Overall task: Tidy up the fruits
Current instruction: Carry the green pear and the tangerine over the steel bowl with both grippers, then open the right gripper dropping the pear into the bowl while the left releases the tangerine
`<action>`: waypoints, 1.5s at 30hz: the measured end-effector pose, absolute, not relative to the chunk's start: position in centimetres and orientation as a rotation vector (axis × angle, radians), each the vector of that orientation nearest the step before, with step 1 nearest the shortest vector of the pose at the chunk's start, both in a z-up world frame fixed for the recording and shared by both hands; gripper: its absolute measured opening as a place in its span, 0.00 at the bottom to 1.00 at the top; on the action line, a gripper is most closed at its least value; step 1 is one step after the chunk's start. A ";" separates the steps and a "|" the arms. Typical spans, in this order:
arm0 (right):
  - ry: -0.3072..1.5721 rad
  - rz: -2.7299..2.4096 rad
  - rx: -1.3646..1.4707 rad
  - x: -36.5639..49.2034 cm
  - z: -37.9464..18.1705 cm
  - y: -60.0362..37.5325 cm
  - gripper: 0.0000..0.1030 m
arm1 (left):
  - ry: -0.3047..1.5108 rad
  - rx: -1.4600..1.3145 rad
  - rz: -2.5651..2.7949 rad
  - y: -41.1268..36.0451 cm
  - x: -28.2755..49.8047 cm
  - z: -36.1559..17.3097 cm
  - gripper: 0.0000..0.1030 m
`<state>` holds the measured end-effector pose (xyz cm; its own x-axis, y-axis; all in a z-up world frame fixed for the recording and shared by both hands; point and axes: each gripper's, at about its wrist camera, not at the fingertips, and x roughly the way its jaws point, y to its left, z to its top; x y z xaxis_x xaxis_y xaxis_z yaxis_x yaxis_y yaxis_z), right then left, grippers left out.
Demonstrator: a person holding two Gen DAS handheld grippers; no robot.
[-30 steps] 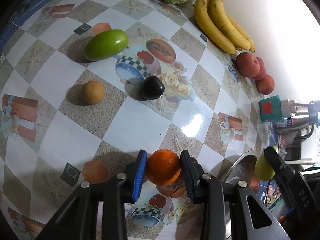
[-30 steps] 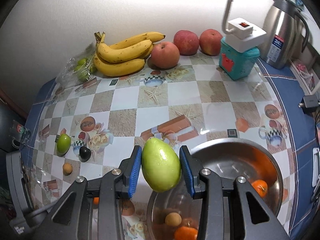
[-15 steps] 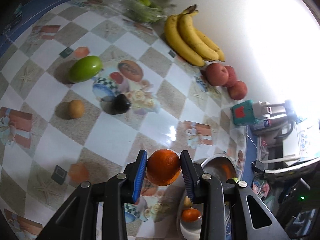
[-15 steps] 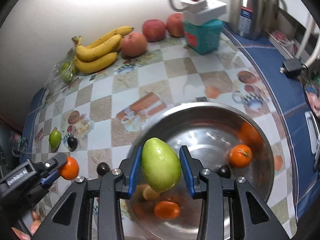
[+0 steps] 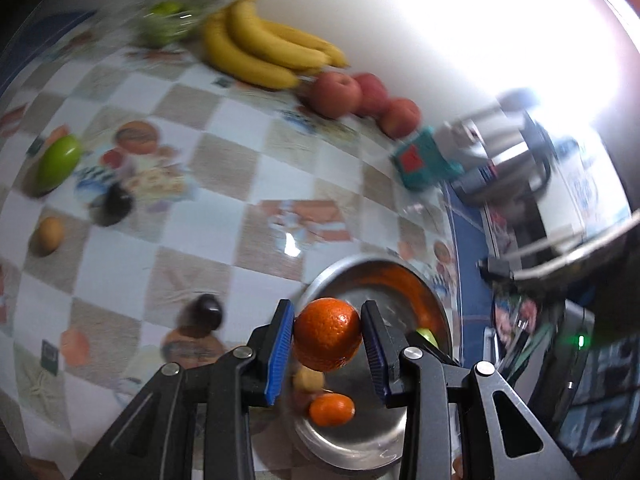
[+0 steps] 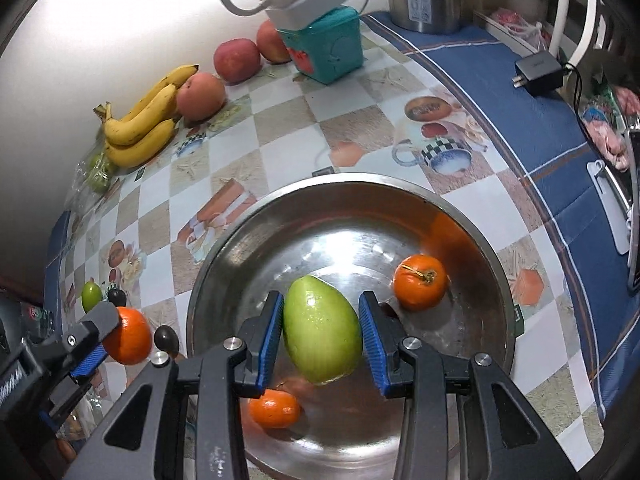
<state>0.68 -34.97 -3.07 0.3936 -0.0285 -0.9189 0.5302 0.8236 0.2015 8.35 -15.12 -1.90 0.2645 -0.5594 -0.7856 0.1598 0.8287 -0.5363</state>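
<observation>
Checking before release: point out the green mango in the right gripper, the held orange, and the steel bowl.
green mango (image 6: 320, 328), right wrist view, middle of its skin.
orange (image 5: 327, 334), left wrist view, centre of its peel.
steel bowl (image 6: 472, 228), right wrist view, far rim.

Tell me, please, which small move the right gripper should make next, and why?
Probably open the right gripper: its jaws hold the large green oval fruit already above the round steel bowl, between two oranges lying inside, so it should drop in.

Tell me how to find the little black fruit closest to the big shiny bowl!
Find the big steel bowl on the checkered tablecloth. Just outside its rim, on the side away from the blue border, sits a small dark fruit. Unlike the other dark fruit, no green fruit sits beside it.
</observation>
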 end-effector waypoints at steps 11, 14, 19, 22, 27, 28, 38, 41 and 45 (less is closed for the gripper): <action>1.146 -0.385 0.575 0.5 -4.6 -36.0 0.39 | 1.280 -0.265 -0.595 -19.4 6.8 -4.0 0.36; 1.153 -0.386 0.584 0.4 -4.8 -36.2 0.39 | 1.299 -0.248 -0.586 -19.8 6.8 -4.9 0.36; 1.148 -0.382 0.598 0.4 -4.9 -36.3 0.39 | 1.324 -0.261 -0.585 -20.0 6.9 -5.9 0.36; 1.150 -0.377 0.600 0.4 -5.0 -36.3 0.39 | 1.339 -0.265 -0.575 -19.9 7.0 -6.4 0.36; 1.152 -0.379 0.591 0.5 -4.9 -36.2 0.39 | 1.349 -0.272 -0.572 -19.9 7.1 -6.8 0.36; 1.151 -0.380 0.594 0.6 -5.0 -36.2 0.39 | 1.349 -0.273 -0.572 -19.9 7.1 -6.8 0.36; 1.103 -0.361 0.597 0.7 -4.2 -36.3 0.39 | 1.359 -0.290 -0.583 -20.1 7.2 -7.1 0.36; 1.071 -0.333 0.578 1.1 -3.5 -36.0 0.39 | 1.362 -0.279 -0.580 -20.3 7.2 -7.2 0.36; 1.086 -0.329 0.558 1.6 -3.8 -35.8 0.39 | 1.378 -0.302 -0.576 -20.2 7.3 -7.7 0.36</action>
